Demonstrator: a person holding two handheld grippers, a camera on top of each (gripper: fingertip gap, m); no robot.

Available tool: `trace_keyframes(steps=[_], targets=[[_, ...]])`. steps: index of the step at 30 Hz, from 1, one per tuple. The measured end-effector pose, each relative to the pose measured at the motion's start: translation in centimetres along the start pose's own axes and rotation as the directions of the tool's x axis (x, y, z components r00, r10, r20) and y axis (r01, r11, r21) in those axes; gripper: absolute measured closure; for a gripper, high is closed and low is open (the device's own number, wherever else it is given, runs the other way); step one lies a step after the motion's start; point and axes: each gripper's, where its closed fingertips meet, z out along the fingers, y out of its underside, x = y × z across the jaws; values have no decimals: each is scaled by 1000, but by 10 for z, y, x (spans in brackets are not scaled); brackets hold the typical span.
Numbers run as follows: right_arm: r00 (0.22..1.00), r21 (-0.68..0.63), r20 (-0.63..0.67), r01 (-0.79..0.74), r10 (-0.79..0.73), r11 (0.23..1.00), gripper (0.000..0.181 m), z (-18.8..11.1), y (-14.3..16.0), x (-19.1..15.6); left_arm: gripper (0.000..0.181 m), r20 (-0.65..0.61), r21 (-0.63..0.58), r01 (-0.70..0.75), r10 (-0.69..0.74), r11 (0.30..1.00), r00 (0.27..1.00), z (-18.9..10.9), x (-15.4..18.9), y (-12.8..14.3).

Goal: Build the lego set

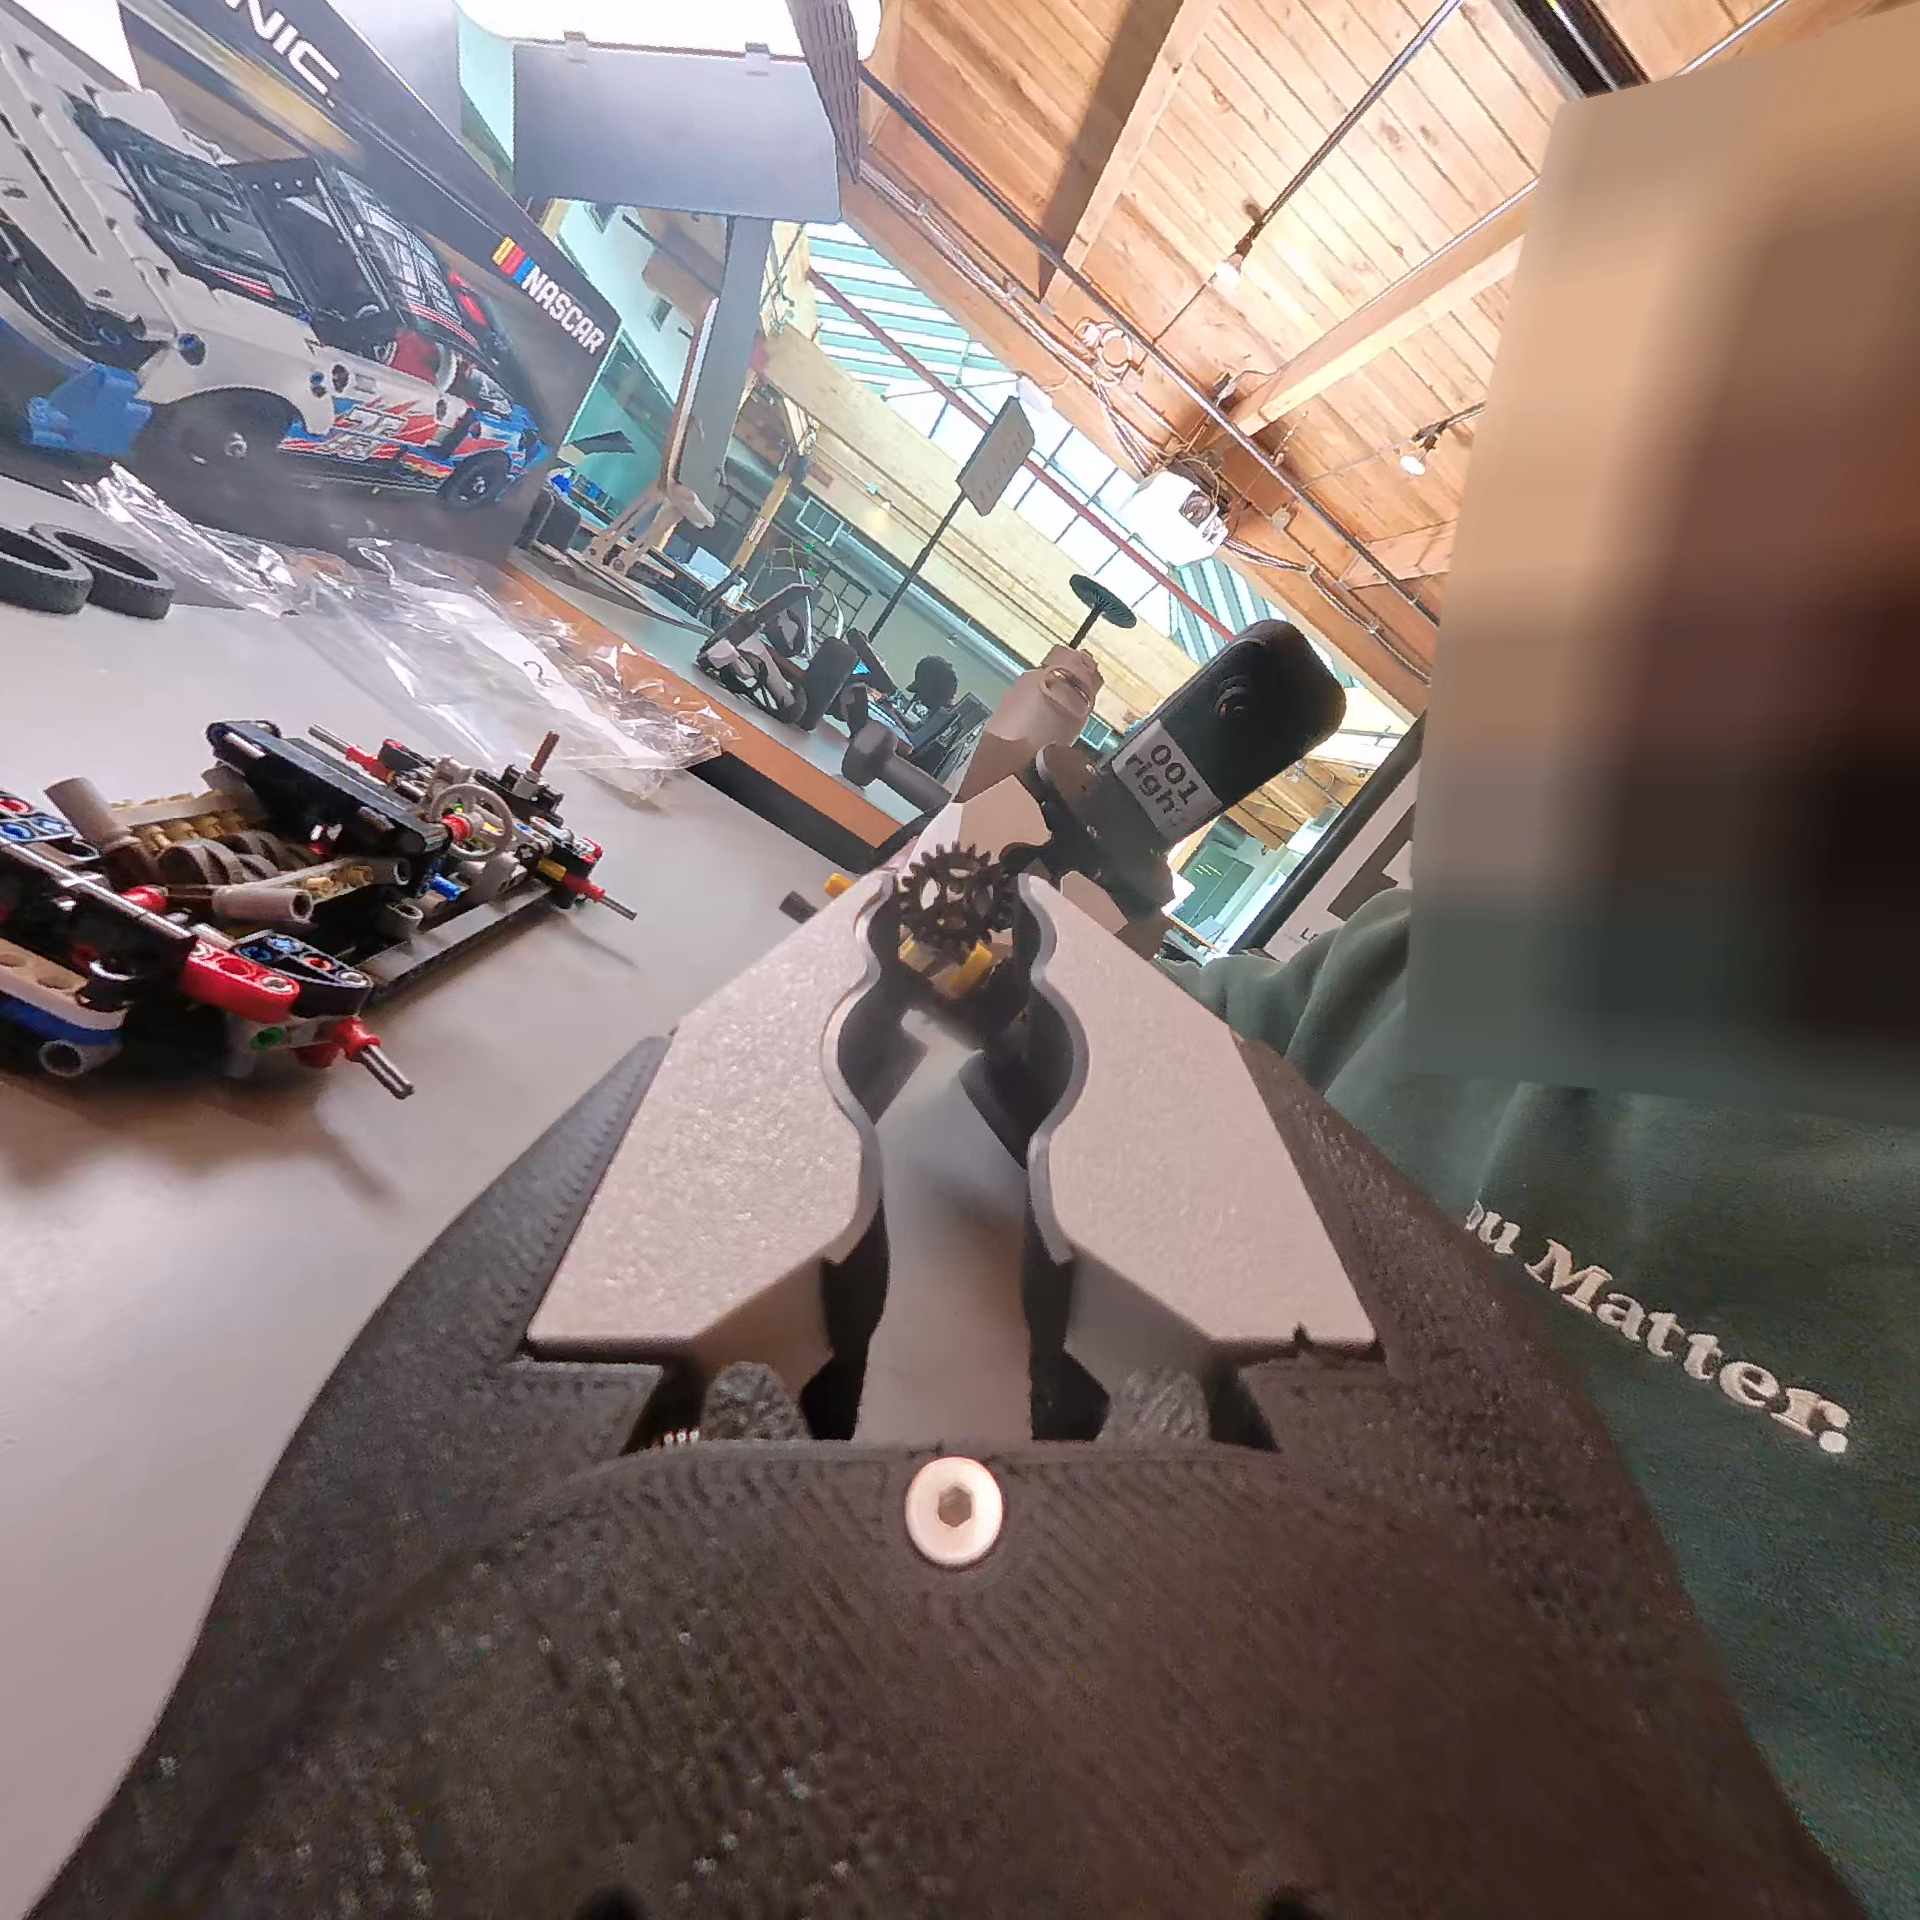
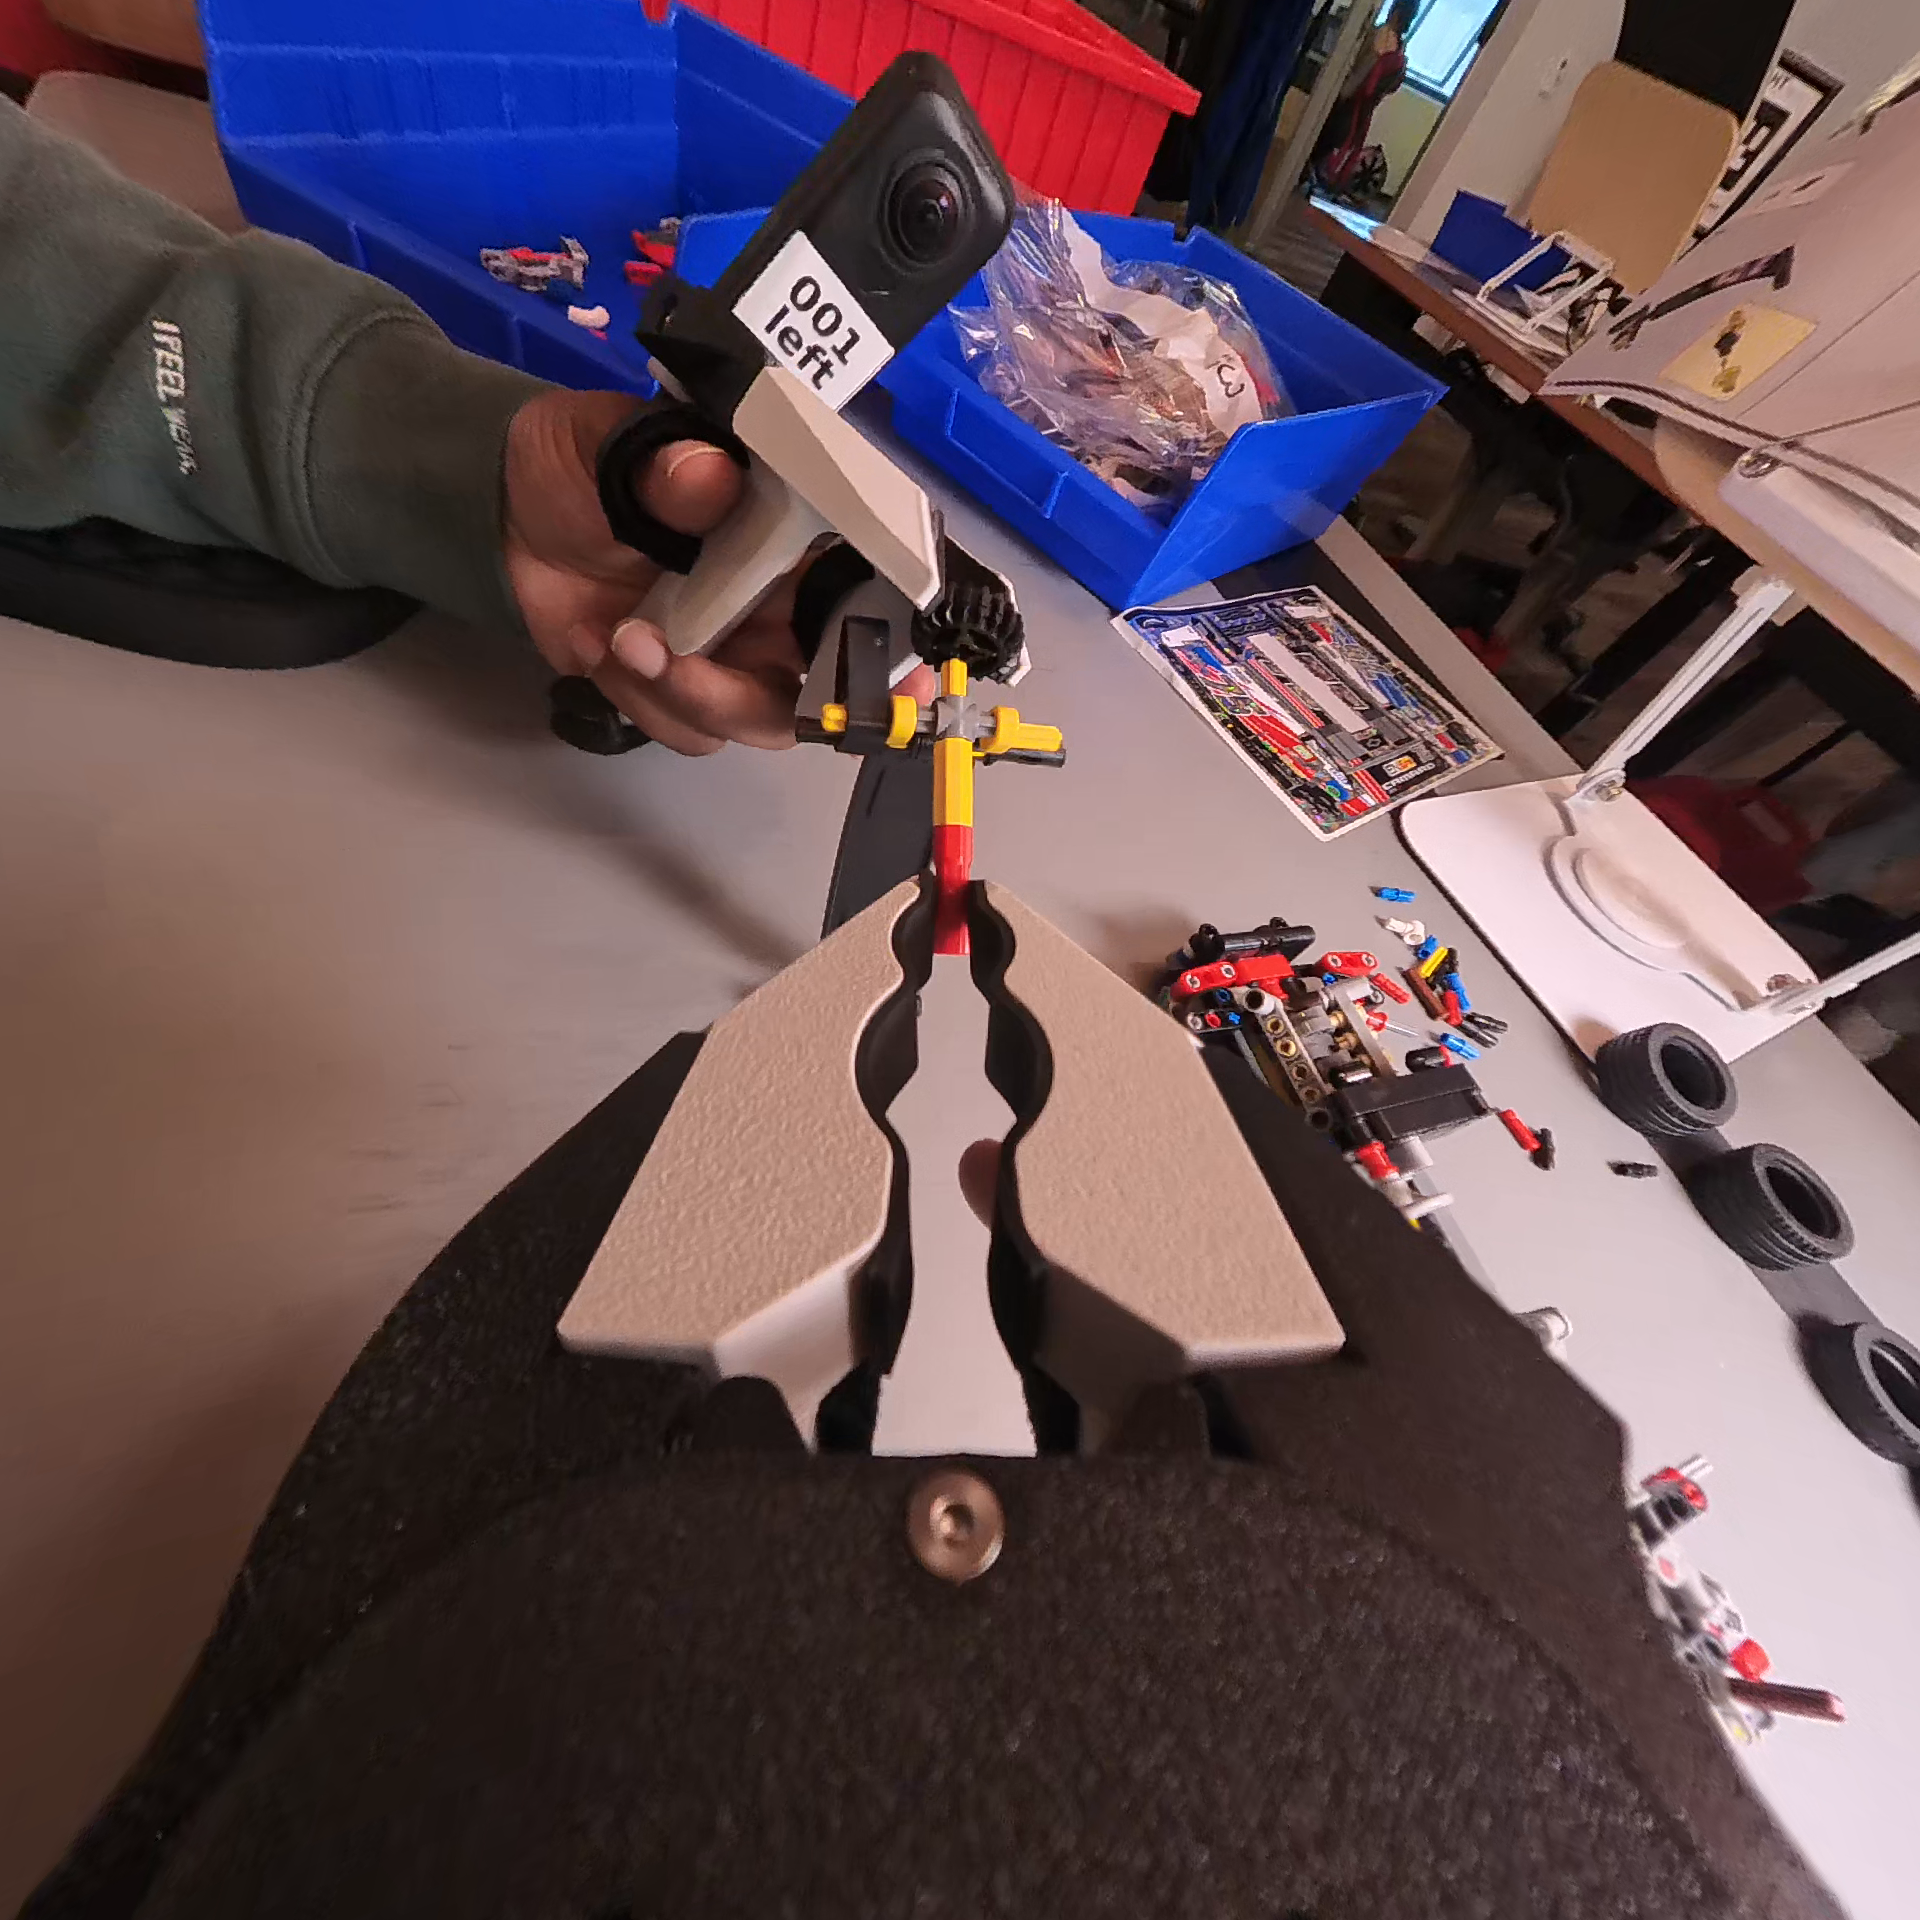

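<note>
Both hand-held grippers clamped on one small axle assembly, held above the bench.
Right hand-held gripper (image 2: 951, 906) pinches the red axle end (image 2: 951, 883); left hand-held gripper (image 1: 951, 920) grips the black gear (image 1: 954, 896). Partly built chassis (image 2: 1340, 1049) lies on bench (image 2: 364, 935).

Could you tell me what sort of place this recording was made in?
Probably a shared workshop or lab: blue parts bins on a grey worktable, an exposed timber ceiling, and further desks behind.

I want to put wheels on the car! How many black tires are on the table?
3 show in the right wrist view, in a row at the table's right edge: one, one, one cut off by the frame. More may be hidden.
</note>
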Motion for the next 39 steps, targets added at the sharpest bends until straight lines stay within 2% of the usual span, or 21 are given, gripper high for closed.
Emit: trace_keyframes(steps=[5,19,26,31,39], targets=[[998,7,4,-58,58,998,179,-2,-2,3,163,16,-4,-9,9,1000,1000,-1,-2,0],[999,-61,-20,-39,38,997,178,0,7,4,163,82,-43,0,4,999,997,2,-9,5],[999,-102,-48,3,-8,995,179,1,11,4,163,162,-121,-8,28,993,986,3,-13,9],[999,-101,-47,4,-9,995,179,-1,11,4,163,229,-206,-51,99,977,968,2,-15,13],[998,-97,-46,37,-41,995,179,0,10,1,163,237,-285,-47,118,957,964,4,-11,21]])
